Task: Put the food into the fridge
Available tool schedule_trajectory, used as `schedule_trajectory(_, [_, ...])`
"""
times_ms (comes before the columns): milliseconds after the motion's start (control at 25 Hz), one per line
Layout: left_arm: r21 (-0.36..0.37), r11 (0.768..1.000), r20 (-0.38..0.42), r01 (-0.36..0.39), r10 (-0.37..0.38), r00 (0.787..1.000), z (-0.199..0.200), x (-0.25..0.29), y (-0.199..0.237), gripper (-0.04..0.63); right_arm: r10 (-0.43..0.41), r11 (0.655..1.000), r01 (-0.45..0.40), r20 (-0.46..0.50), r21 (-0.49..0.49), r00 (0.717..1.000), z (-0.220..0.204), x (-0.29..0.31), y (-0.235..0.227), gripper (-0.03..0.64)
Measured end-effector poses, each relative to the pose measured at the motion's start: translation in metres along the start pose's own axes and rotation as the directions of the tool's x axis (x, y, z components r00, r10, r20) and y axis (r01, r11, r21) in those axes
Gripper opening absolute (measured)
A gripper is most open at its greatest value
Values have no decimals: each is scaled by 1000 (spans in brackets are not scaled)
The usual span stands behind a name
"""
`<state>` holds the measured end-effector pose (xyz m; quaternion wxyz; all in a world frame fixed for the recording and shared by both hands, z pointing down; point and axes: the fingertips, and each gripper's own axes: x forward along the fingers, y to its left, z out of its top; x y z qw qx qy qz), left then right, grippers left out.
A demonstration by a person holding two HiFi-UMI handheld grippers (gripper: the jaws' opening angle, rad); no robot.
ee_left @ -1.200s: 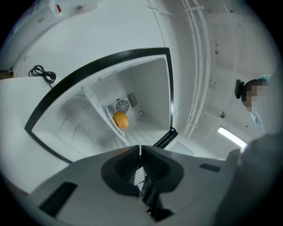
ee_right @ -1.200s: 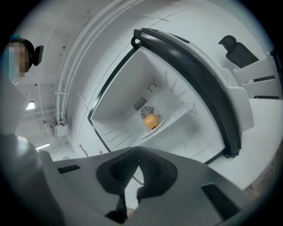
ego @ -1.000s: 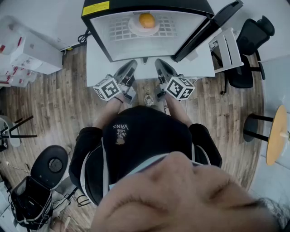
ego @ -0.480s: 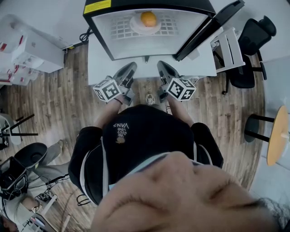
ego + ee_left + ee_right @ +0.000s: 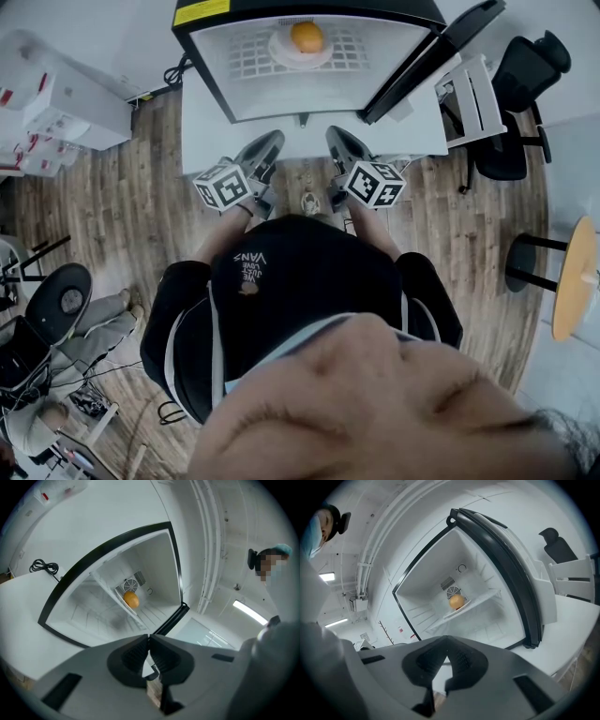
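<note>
Left gripper (image 5: 269, 142): closed, jaw tips touching, nothing between them; pointed at the open fridge (image 5: 309, 94).
Right gripper (image 5: 335, 136): likewise closed and empty; aimed at the same opening.
Orange (image 5: 307, 37): inside the fridge, on a white plate (image 5: 279, 52) set on the wire shelf (image 5: 244, 64).
Fridge door (image 5: 427, 66): swung open on the right side.
Desk (image 5: 202, 131): white, carrying the fridge.
Yellow label (image 5: 199, 13): on the fridge's black frame, upper left; print too small to read.
Shirt (image 5: 281, 281): black, "VANS" in white, seen upside down; smaller lines beside it illegible.
Marker cubes (image 5: 223, 185): black-and-white square patterns, no letters.
White boxes (image 5: 66, 103): on the floor at left, red marks unreadable.
Cut off: top of the fridge, at the upper edge of the head view.
Hidden: both hands, largely behind the marker cubes.
</note>
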<state>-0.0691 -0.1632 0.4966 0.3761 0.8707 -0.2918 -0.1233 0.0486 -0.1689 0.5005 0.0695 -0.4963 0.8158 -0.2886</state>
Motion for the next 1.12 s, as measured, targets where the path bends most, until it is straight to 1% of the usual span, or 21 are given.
schedule_trajectory(280, [2, 1000, 3, 10, -10, 1000, 1, 1, -4, 23, -5, 1000, 5, -1, -15, 1000, 1, -1, 2, 12])
schedule_trajectory(1120, [-9, 1000, 14, 18, -18, 1000, 3, 2, -5, 23, -7, 1000, 7, 12, -20, 1000, 5, 4, 4, 12])
